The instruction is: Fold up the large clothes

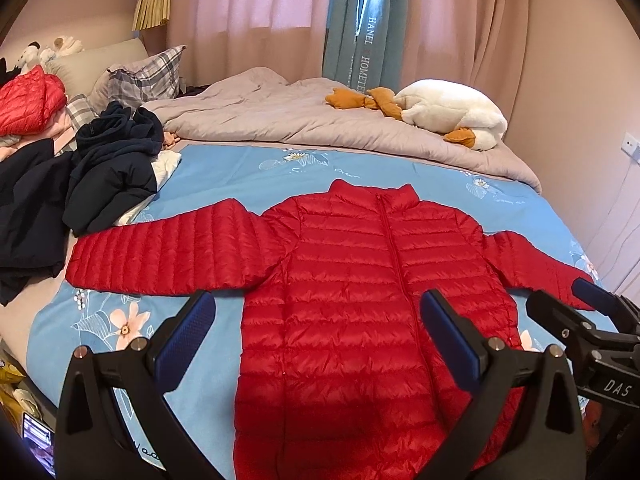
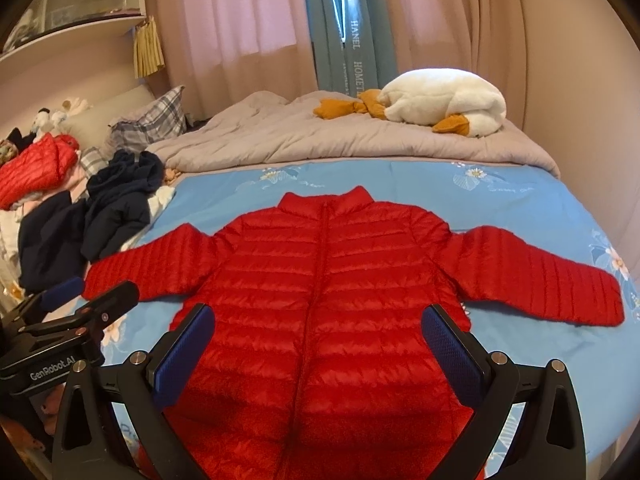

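A red quilted puffer jacket [image 1: 360,280] [image 2: 320,280] lies flat and zipped on the blue floral bed sheet [image 1: 240,168], collar away from me and both sleeves spread sideways. My left gripper [image 1: 318,312] hovers open over the jacket's lower left half, with nothing between its blue pads. My right gripper [image 2: 318,326] hangs open above the jacket's lower middle, also holding nothing. The right gripper [image 1: 588,304] shows at the right edge of the left wrist view, near the right sleeve cuff. At the left edge of the right wrist view, the left gripper [image 2: 88,292] appears by the left cuff.
A heap of dark navy clothes [image 1: 92,168] and a folded red jacket [image 1: 28,100] sit at the left of the bed. A grey duvet [image 1: 300,120] and a white plush goose [image 1: 452,112] lie at the far end. Curtains [image 1: 280,8] hang behind; a wall [image 1: 592,120] runs along the right.
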